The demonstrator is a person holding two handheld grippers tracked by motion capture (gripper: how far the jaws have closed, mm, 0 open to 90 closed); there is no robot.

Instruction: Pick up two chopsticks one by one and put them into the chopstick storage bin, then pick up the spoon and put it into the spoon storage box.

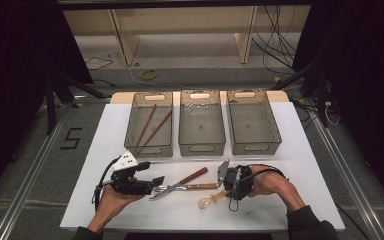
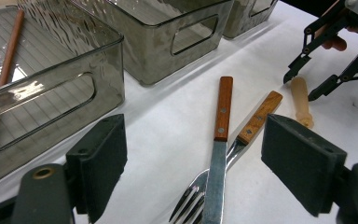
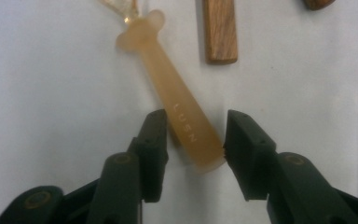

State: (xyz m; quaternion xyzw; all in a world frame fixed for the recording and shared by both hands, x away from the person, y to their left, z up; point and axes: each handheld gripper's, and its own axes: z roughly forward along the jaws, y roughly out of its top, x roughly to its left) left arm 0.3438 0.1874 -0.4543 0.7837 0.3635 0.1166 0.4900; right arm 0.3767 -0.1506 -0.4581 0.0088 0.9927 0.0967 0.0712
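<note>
Now your right gripper points down near the table's front edge, jaws straddling the spoon handle, not yet clamped; left gripper level, jaws apart.

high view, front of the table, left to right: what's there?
Left claw → fork → knife → translucent amber-handled spoon → right claw, its jaws either side of the spoon's handle.

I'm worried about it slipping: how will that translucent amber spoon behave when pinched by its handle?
The spoon looks like stiff, light plastic. Its smooth, tapered handle lies skewed between the right gripper pads, so it may twist or slide. Lying flat, it probably won't roll.
</note>
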